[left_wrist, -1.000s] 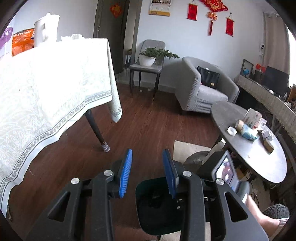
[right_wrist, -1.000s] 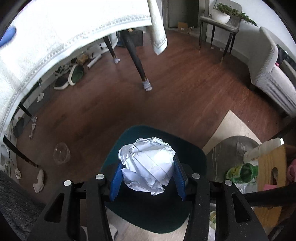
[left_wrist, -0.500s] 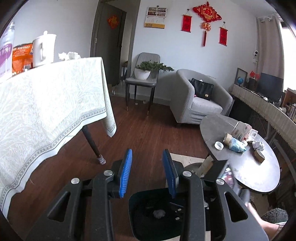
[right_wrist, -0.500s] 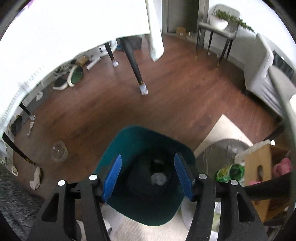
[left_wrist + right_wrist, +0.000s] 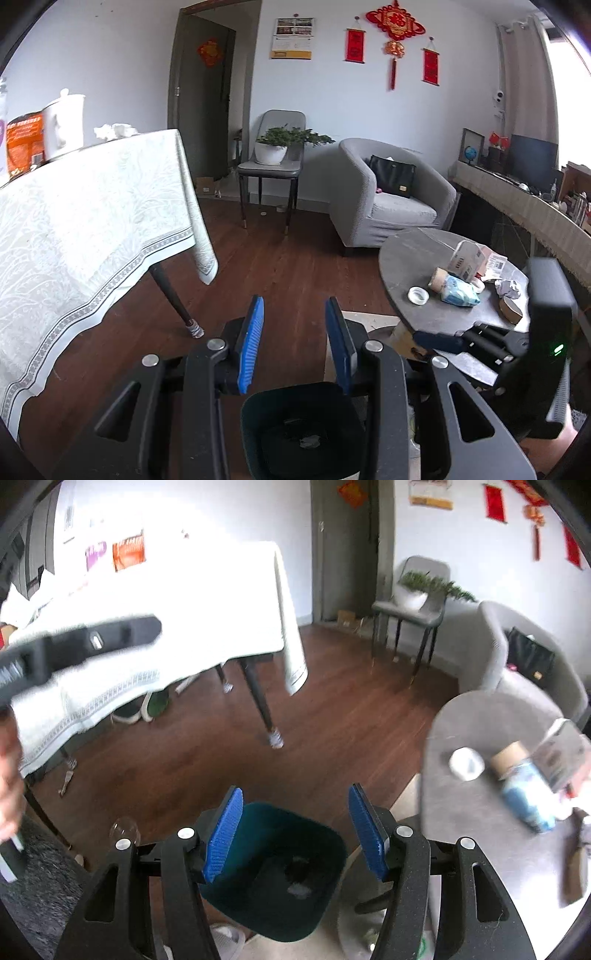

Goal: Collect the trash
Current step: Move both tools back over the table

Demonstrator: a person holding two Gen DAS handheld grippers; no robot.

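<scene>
A dark green trash bin (image 5: 280, 871) stands on the floor below both grippers; it also shows in the left wrist view (image 5: 303, 432). A pale crumpled scrap (image 5: 300, 890) lies at its bottom. My right gripper (image 5: 295, 834) is open and empty above the bin. My left gripper (image 5: 293, 343) is open and empty, also above the bin. The round grey table (image 5: 417, 258) to the right carries a blue packet (image 5: 460, 293), a cardboard roll (image 5: 437, 278), a white tape roll (image 5: 418, 294), a crumpled grey paper (image 5: 508, 288) and a small box (image 5: 467, 258).
A table under a white patterned cloth (image 5: 92, 221) stands at the left, its dark leg (image 5: 173, 295) on the wood floor. A grey armchair (image 5: 388, 203) and a chair with a potted plant (image 5: 273, 151) stand at the back. A clear cup (image 5: 125, 830) lies on the floor.
My right gripper opened and the white crumpled paper ball dropped into the bin. Both grippers then tilted up, bringing the room and the round table into view.
</scene>
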